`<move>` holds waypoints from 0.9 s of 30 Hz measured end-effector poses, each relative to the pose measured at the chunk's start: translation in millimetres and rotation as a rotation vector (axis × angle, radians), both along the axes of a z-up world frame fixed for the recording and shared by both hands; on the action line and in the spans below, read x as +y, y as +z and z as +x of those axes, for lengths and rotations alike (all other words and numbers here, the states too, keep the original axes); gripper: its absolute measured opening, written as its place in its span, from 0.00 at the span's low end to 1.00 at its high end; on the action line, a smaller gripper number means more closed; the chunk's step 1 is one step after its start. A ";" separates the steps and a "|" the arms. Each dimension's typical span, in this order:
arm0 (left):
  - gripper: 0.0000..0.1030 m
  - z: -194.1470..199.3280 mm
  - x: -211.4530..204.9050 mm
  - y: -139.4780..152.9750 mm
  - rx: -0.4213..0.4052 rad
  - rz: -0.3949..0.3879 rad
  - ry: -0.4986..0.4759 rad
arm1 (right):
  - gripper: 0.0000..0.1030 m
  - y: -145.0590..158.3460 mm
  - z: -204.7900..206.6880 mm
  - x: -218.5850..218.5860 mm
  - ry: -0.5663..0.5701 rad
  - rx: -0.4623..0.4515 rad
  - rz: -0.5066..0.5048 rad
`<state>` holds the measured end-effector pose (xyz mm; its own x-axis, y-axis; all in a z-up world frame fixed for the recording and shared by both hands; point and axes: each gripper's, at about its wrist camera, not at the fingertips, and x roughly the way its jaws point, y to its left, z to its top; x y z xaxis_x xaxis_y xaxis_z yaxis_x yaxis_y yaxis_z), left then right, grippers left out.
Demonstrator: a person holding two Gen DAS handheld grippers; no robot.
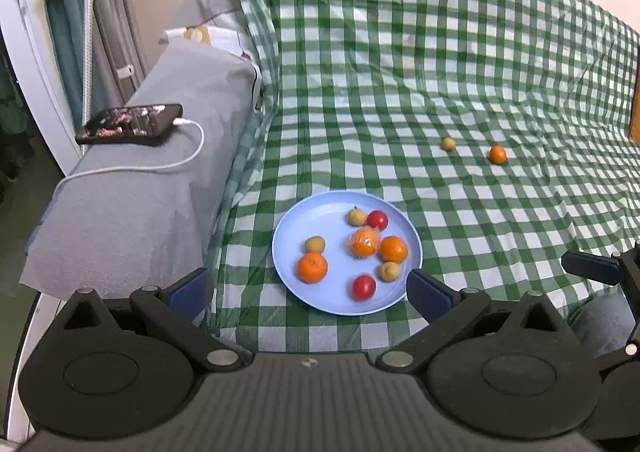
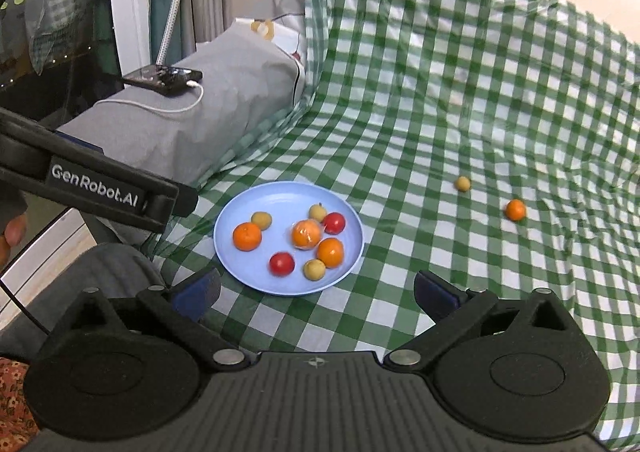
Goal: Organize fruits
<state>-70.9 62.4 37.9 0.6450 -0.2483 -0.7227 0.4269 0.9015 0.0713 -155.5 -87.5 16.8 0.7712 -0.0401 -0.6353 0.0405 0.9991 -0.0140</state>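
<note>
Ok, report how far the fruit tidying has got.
Done: eight fruits sit on the blue plate. In hand: nothing; the left gripper and right gripper are both open and empty. Left: the small yellow fruit and the orange lie loose on the checked cloth.

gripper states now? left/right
Left gripper: open, empty, above the plate.
Right gripper: open, empty.

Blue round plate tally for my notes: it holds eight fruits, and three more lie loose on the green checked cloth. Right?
Not quite. Only two lie loose on the green checked cloth: a small yellow fruit and a small orange, per both wrist views. The blue round plate does hold eight.
</note>
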 end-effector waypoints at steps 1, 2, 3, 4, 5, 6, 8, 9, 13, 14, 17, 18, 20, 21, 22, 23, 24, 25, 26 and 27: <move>1.00 -2.7 -0.2 1.8 -0.006 -0.002 -0.002 | 0.99 1.4 -3.5 1.0 0.001 -0.007 -0.007; 1.00 -5.3 -0.8 3.5 -0.011 -0.003 -0.006 | 0.99 2.9 -7.1 1.8 0.003 -0.013 -0.012; 1.00 -7.8 -1.5 5.1 -0.016 -0.006 -0.009 | 0.99 4.4 -9.5 2.3 0.005 -0.019 -0.016; 1.00 -10.1 -1.8 6.4 -0.021 -0.008 -0.012 | 0.99 5.4 -11.5 2.4 0.006 -0.025 -0.020; 1.00 -12.5 -2.4 7.5 -0.025 -0.010 -0.015 | 0.99 6.6 -13.5 2.6 0.005 -0.030 -0.024; 1.00 -14.6 -3.6 8.9 -0.029 -0.012 -0.020 | 0.99 7.8 -14.6 3.0 0.002 -0.034 -0.026; 1.00 -18.4 -4.7 11.1 -0.039 -0.014 -0.029 | 0.99 10.0 -17.8 3.1 -0.008 -0.043 -0.024; 1.00 -20.5 -5.7 12.3 -0.046 -0.012 -0.034 | 0.99 10.8 -18.9 3.0 -0.012 -0.046 -0.023; 0.99 -25.1 -6.3 15.0 -0.061 -0.008 -0.040 | 0.99 13.4 -22.3 2.4 -0.021 -0.057 -0.020; 0.99 -25.7 -6.1 15.4 -0.062 -0.009 -0.041 | 0.99 13.7 -22.6 3.4 -0.020 -0.059 -0.021; 1.00 -26.2 -5.6 15.9 -0.063 -0.009 -0.039 | 0.99 14.6 -23.4 6.2 -0.015 -0.065 -0.025; 1.00 -26.4 -5.5 16.2 -0.063 -0.009 -0.039 | 0.99 14.7 -23.5 7.0 -0.014 -0.066 -0.026; 1.00 -26.5 -4.8 16.4 -0.063 -0.010 -0.037 | 0.99 14.7 -23.3 7.9 -0.013 -0.066 -0.026; 1.00 -26.2 -4.5 16.5 -0.062 -0.010 -0.037 | 0.99 14.6 -23.2 7.8 -0.014 -0.066 -0.026; 1.00 -26.4 -4.6 16.4 -0.061 -0.010 -0.037 | 0.99 14.5 -23.0 7.8 -0.015 -0.065 -0.026; 1.00 -26.5 -4.8 16.3 -0.061 -0.008 -0.037 | 0.99 14.3 -22.9 7.6 -0.015 -0.064 -0.024; 1.00 -26.4 -5.0 16.2 -0.060 -0.005 -0.038 | 0.99 14.0 -22.5 7.3 -0.016 -0.063 -0.023; 1.00 -26.2 -4.9 15.9 -0.059 -0.005 -0.039 | 0.99 13.7 -22.2 6.9 -0.016 -0.062 -0.022; 1.00 -25.5 -5.0 15.6 -0.058 -0.004 -0.039 | 0.99 13.2 -21.8 6.5 -0.017 -0.060 -0.020; 1.00 -25.5 -5.1 15.6 -0.058 -0.003 -0.039 | 0.99 12.7 -21.3 6.1 -0.018 -0.058 -0.019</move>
